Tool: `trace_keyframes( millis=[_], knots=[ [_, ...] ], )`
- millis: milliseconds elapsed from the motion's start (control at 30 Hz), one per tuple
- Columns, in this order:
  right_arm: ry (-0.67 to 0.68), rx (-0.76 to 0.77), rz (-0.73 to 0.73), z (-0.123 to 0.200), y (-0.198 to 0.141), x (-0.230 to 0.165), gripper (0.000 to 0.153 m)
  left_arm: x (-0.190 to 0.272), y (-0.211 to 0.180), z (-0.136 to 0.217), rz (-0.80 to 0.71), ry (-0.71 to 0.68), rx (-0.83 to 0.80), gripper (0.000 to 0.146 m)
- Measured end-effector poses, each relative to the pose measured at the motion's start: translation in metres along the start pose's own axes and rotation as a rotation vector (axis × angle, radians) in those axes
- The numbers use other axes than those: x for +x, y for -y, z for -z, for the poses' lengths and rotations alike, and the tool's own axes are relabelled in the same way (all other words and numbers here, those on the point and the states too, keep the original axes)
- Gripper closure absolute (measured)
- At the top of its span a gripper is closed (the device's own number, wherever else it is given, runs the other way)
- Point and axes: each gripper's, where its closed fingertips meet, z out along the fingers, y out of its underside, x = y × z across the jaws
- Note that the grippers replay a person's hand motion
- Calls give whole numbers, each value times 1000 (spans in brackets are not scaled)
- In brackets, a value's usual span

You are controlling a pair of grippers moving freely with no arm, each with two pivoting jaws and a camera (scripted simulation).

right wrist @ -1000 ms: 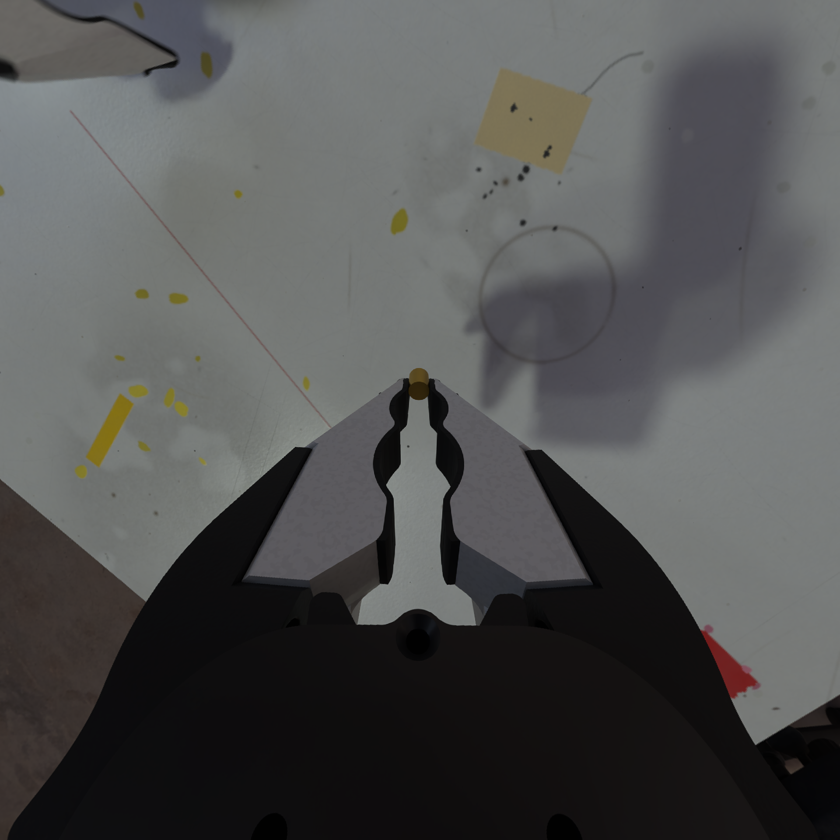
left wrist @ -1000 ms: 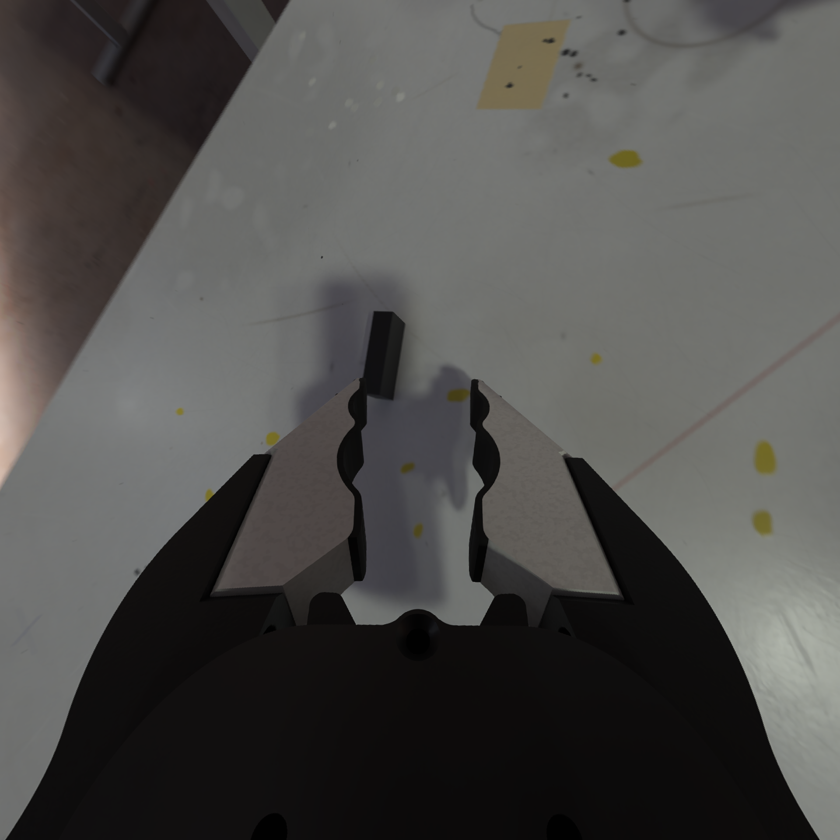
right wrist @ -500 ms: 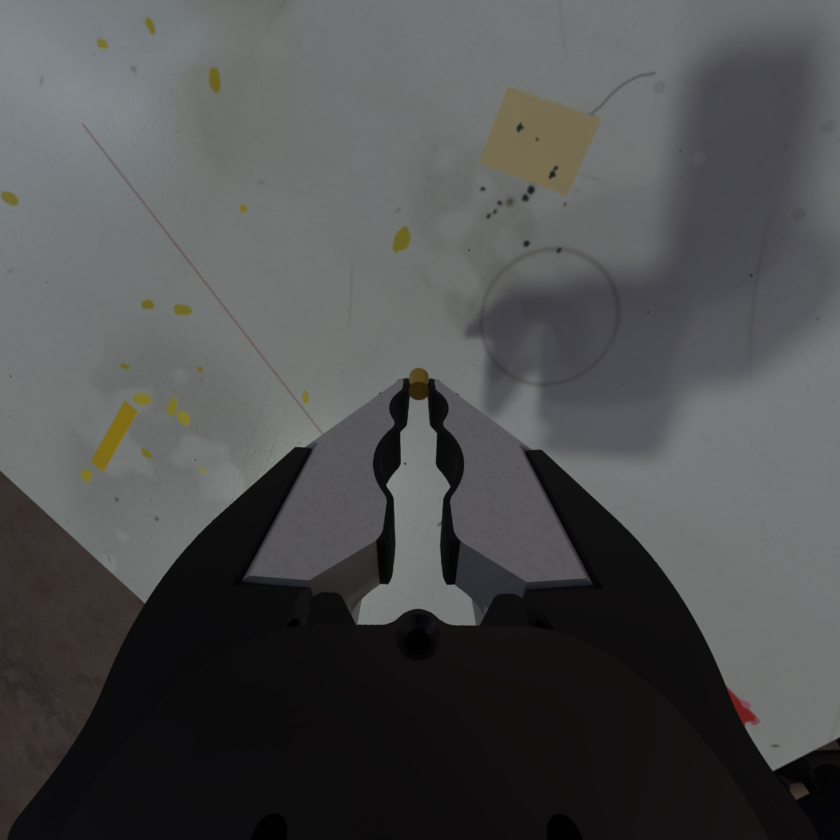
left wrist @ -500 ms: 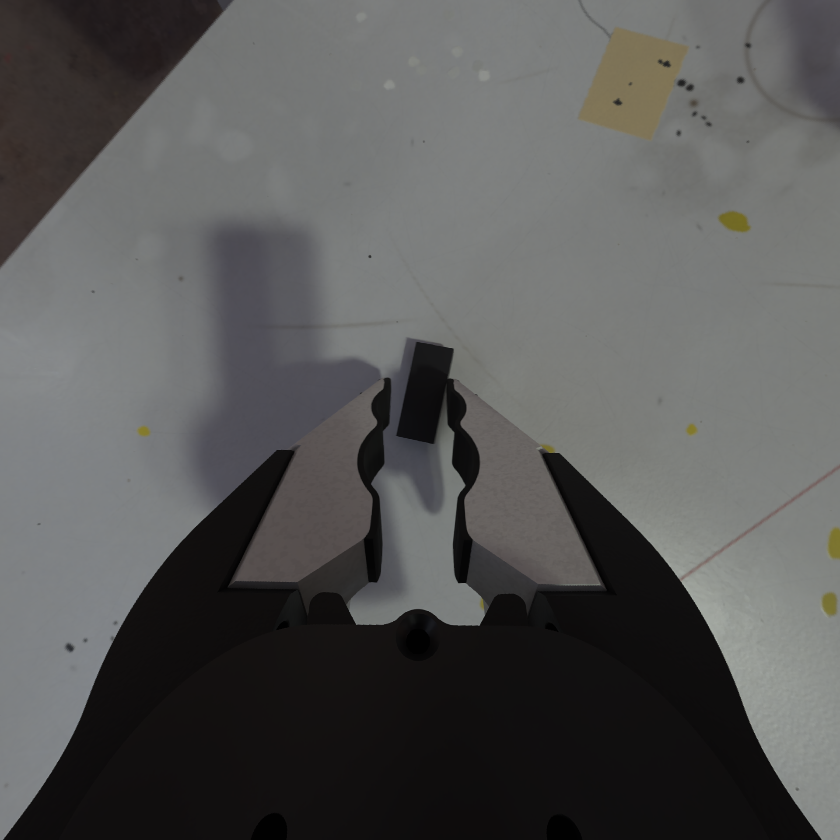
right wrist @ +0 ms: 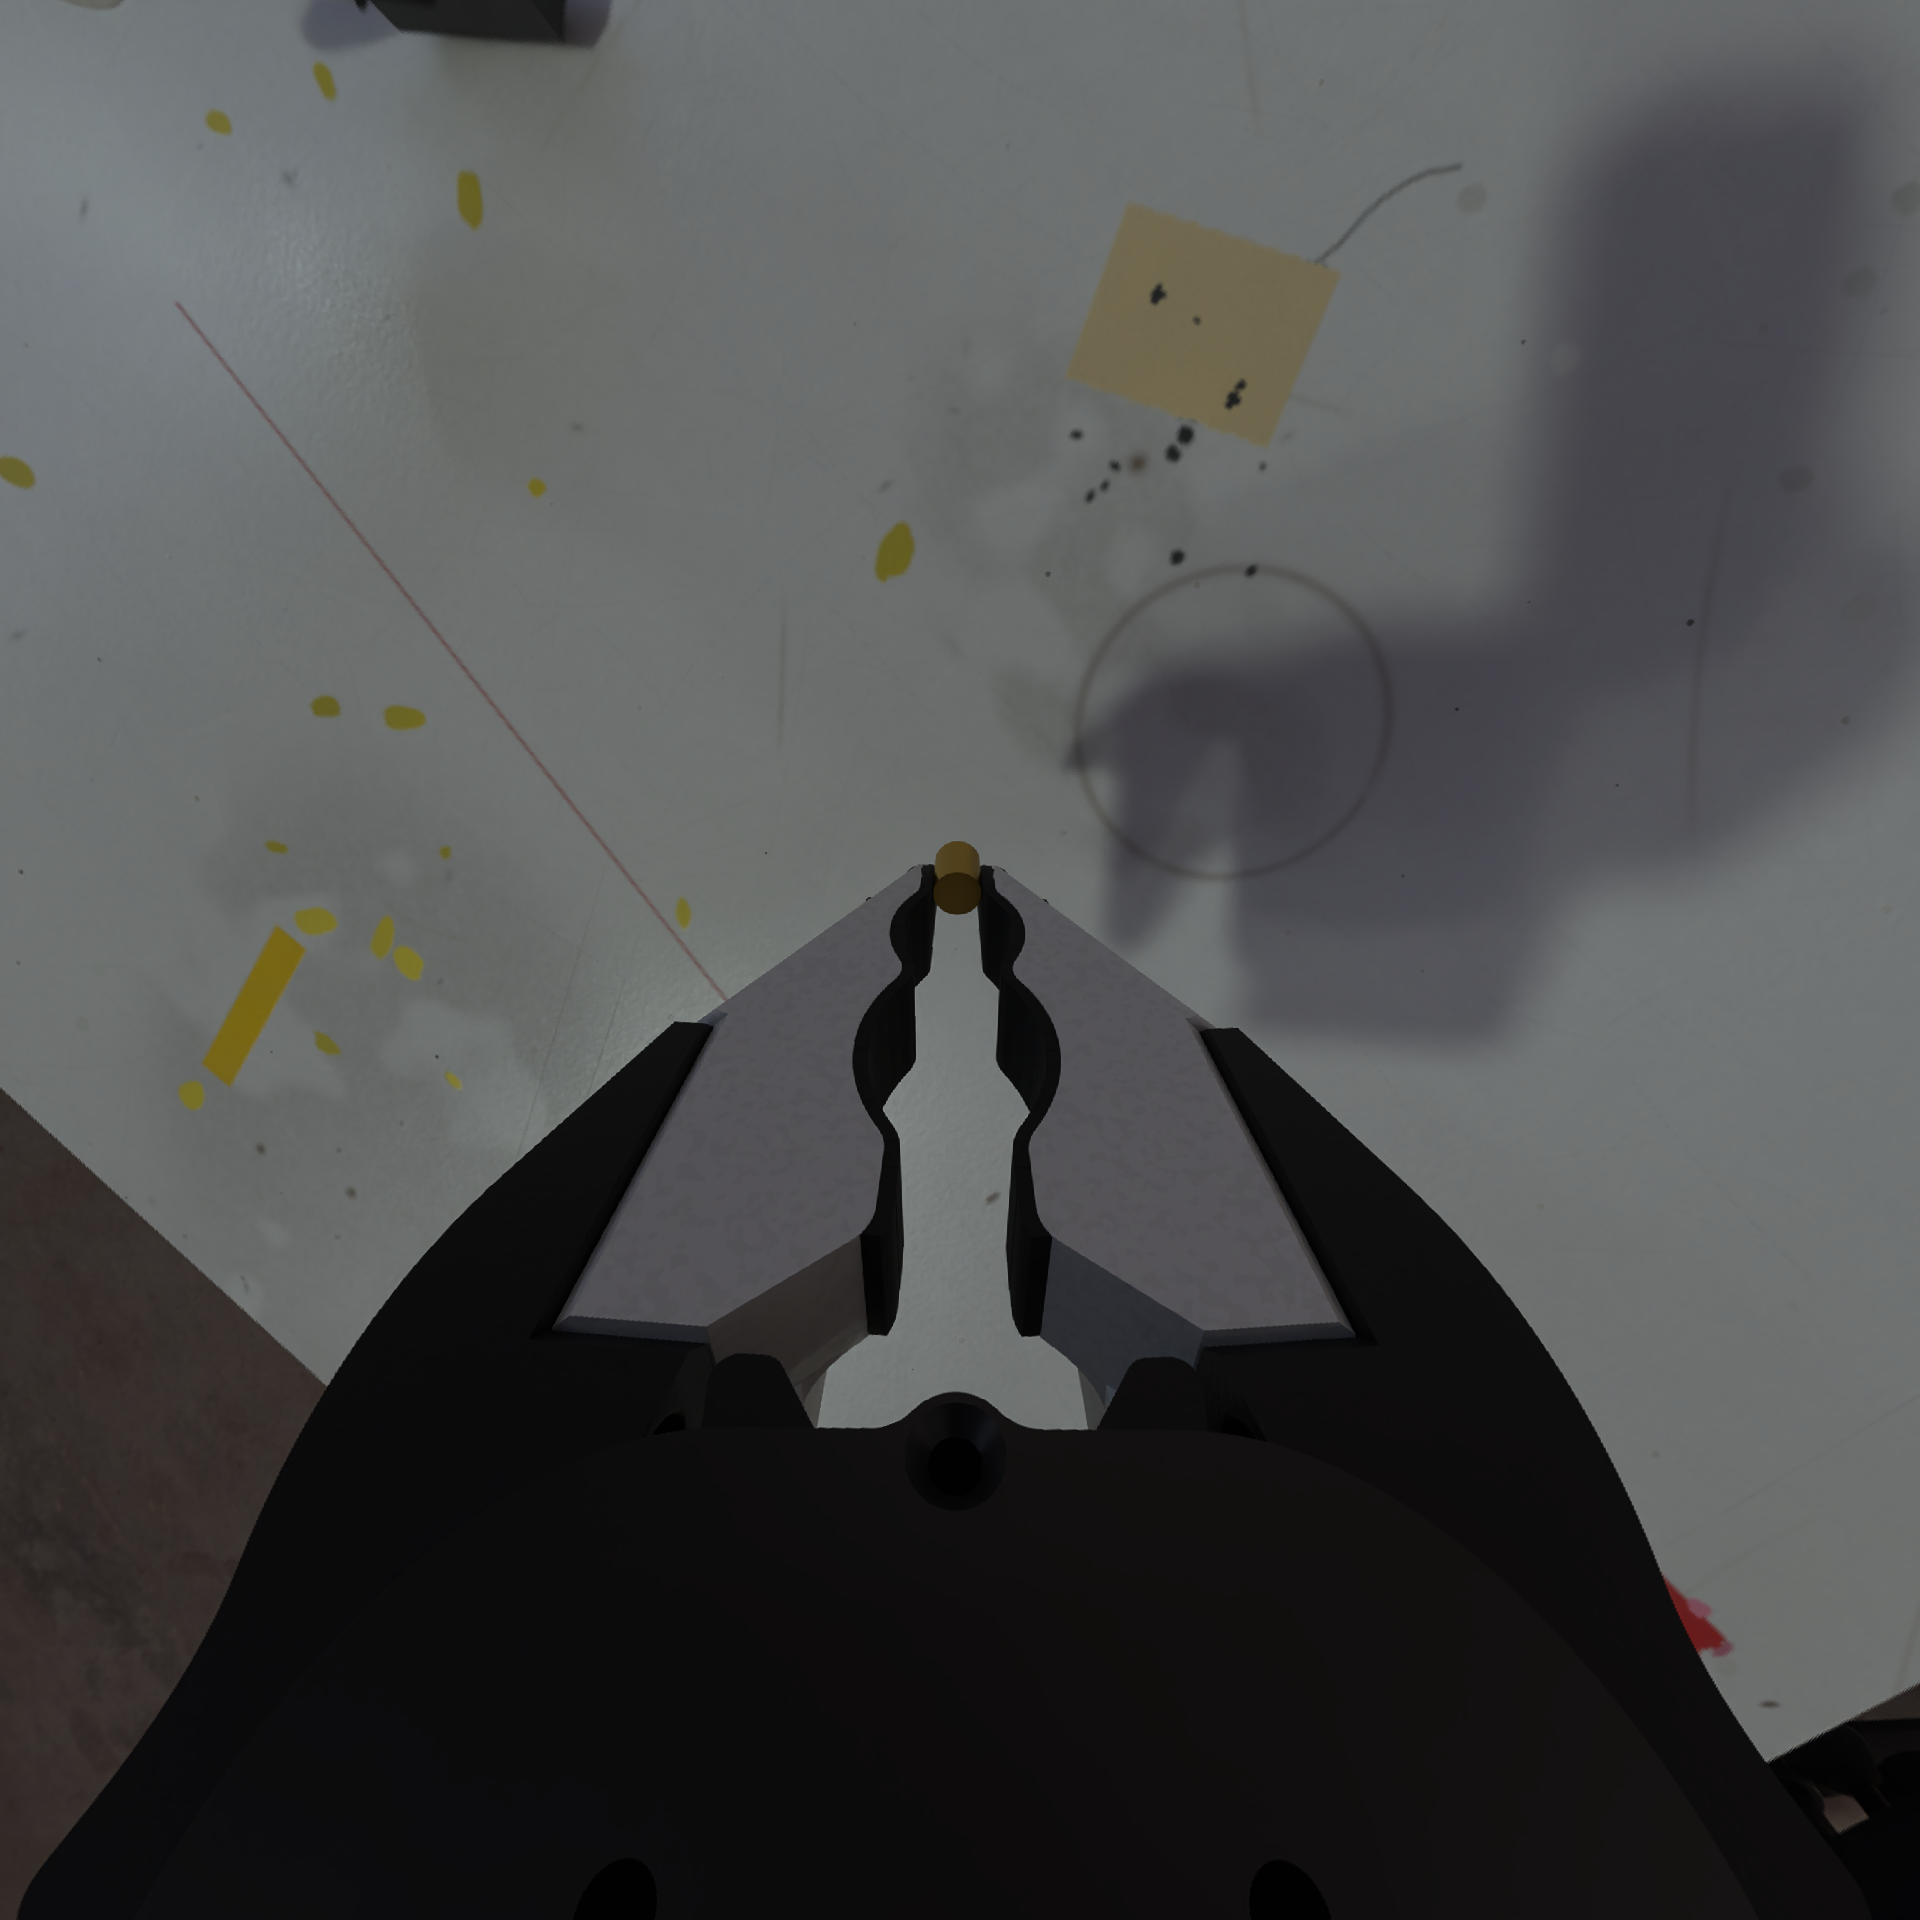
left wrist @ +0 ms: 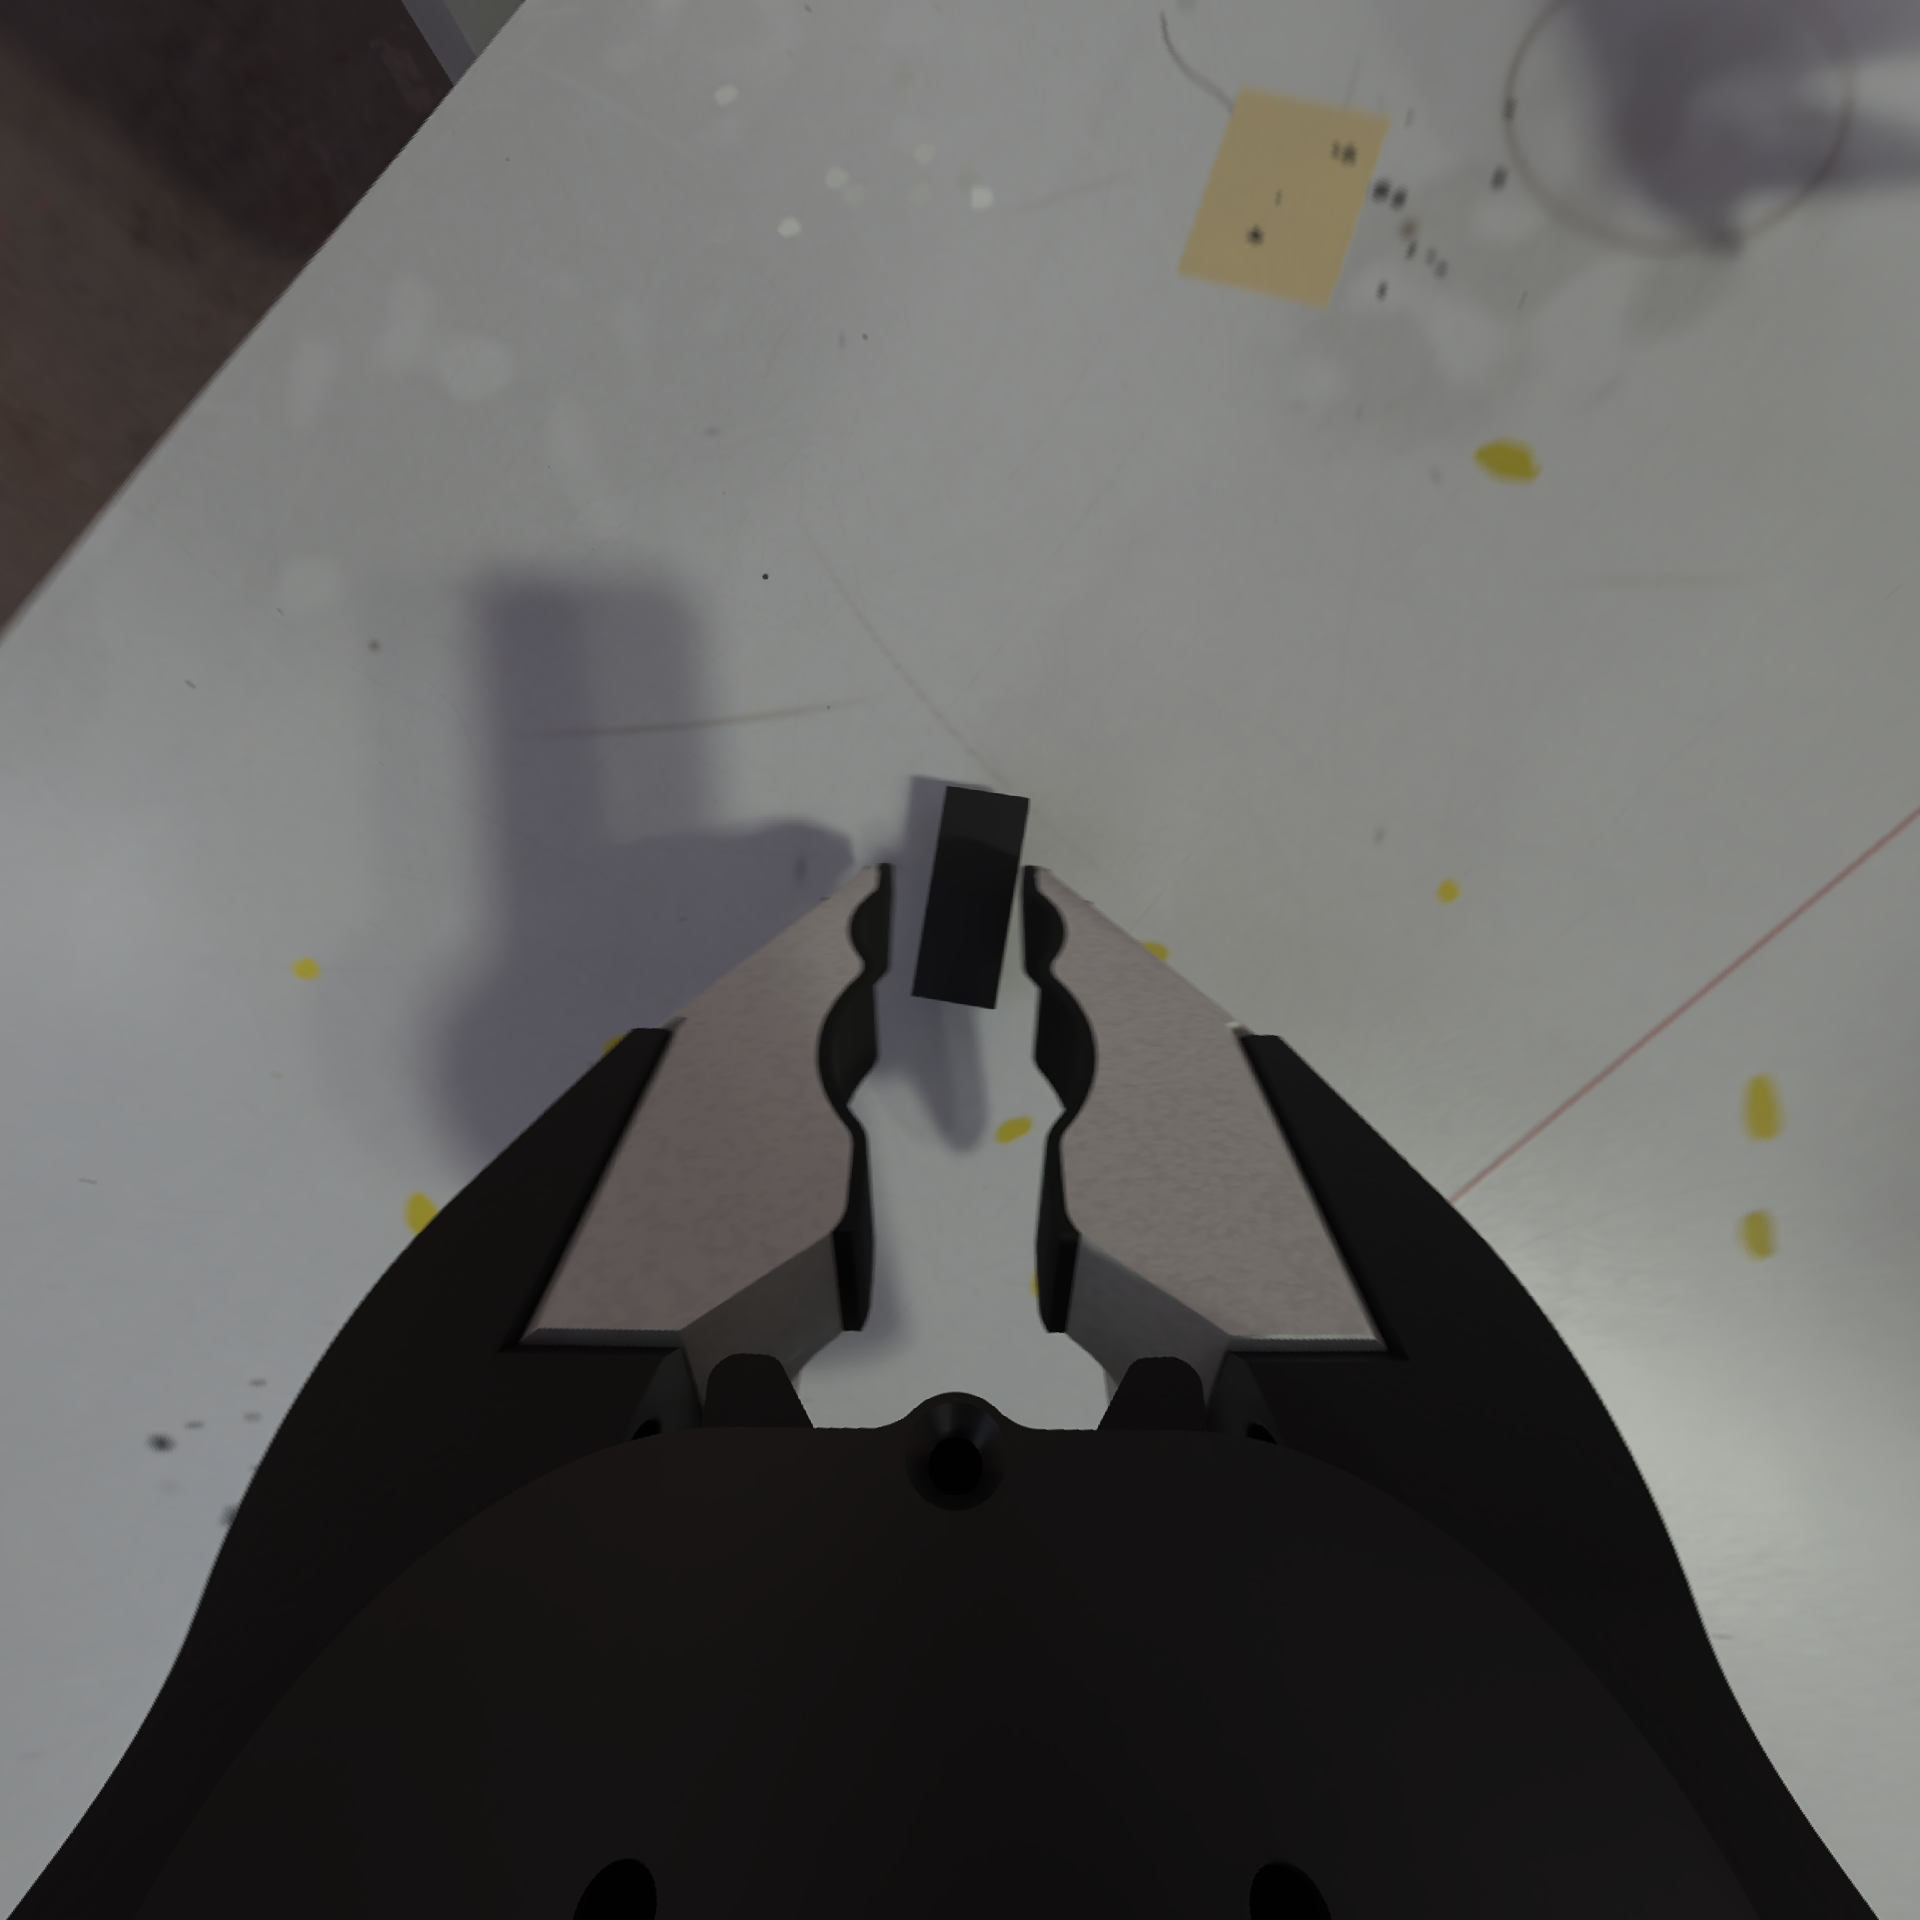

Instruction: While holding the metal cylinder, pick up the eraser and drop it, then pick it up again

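Observation:
The eraser [left wrist: 968, 914], a small black block, sits slightly tilted between the fingertips of my left gripper [left wrist: 956, 883], above the white table [left wrist: 1351, 727]. The jaws are drawn in narrow on its sides, and its far end sticks out past the tips. My right gripper [right wrist: 957, 883] is shut on the metal cylinder [right wrist: 957, 871], a short brass-coloured piece pinched at the very fingertips and held over the table [right wrist: 623, 416].
A tan patch [left wrist: 1283, 197] lies on the table ahead; it also shows in the right wrist view [right wrist: 1200, 322], near a thin ring mark [right wrist: 1081, 665]. The table edge and floor [left wrist: 156, 208] lie to the left. A dark part of the other gripper [right wrist: 468, 16] shows at the top.
My left gripper has moved onto the eraser and its jaws have narrowed from wide open to closed around it. The right gripper has kept the cylinder and drifted slightly.

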Motion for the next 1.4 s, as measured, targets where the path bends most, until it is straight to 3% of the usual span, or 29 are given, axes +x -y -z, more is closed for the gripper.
trace_keyframes(
  millis=[67, 167, 300, 500, 700, 1000, 1167, 1400],
  knots=[
    [-1, 0, 2, 0, 0, 0, 145, -2, -3, -3, -89, 34, -22, 98],
    [-2, 0, 4, 0, 0, 0, 145, -2, -2, -10, -144, 26, -20, 90],
    [0, -2, 3, 0, 0, 0, 145, -2, -2, -17, -189, 11, -36, 96],
    [7, -4, -2, -2, 0, 2, 145, -3, -7, -19, -194, 4, -66, 122],
    [10, -5, -2, -2, -1, 2, 145, -2, -2, -11, -194, 19, -43, 123],
    [4, -5, 0, 0, -1, 3, 145, -4, -4, -18, -171, 1, -62, 107],
    [2, -4, 2, 1, -2, 4, 145, -1, -5, -21, -144, -41, -57, 127],
    [4, -4, 0, 1, -2, 4, 145, 0, -2, -19, -150, -19, -51, 128]
  ],
)
